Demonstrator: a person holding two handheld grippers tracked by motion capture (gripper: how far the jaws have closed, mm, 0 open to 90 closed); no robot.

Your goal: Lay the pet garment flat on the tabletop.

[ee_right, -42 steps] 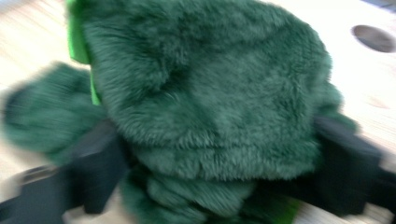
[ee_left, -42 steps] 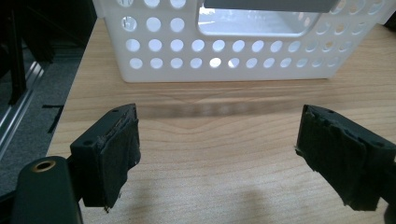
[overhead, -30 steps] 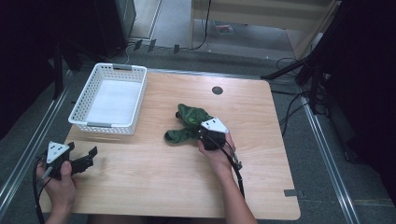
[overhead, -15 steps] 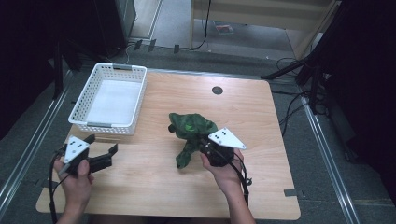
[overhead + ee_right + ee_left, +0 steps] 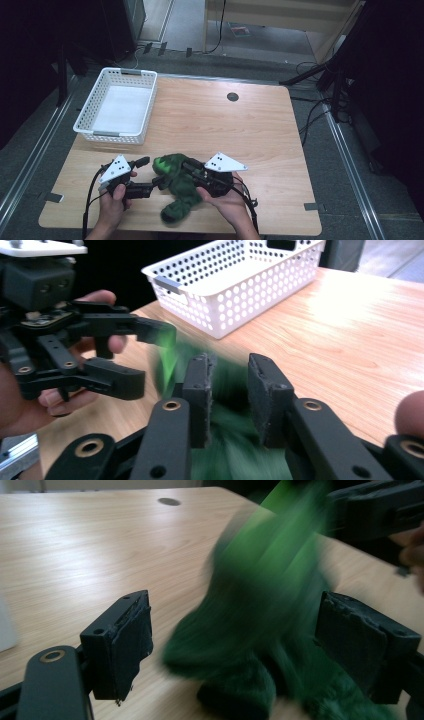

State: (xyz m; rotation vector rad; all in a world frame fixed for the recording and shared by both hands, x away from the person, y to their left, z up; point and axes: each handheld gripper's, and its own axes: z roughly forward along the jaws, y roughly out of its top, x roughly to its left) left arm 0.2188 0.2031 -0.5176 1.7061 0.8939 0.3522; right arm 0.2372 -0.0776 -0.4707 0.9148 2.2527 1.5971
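High view first: the right gripper [image 5: 187,167] has its jaws narrowly parted around the upper fold of a green plush toy [image 5: 175,187], and they have just been easing apart with the fabric between them; whether the pads bite I cannot tell. Right gripper view agrees: two black pads close together, blurred green fur [image 5: 227,440] in the slim gap. Over to the left gripper [image 5: 145,176]: jaws spread wide, just now closing a little, the toy's left edge between them but not squeezed. Left gripper view shows the green toy [image 5: 260,630] blurred, near the right-hand pad and apart from the other. The toy rests at the near edge of the wooden table [image 5: 240,130], between both hands. A white perforated basket [image 5: 117,107] sits well apart at the far left.
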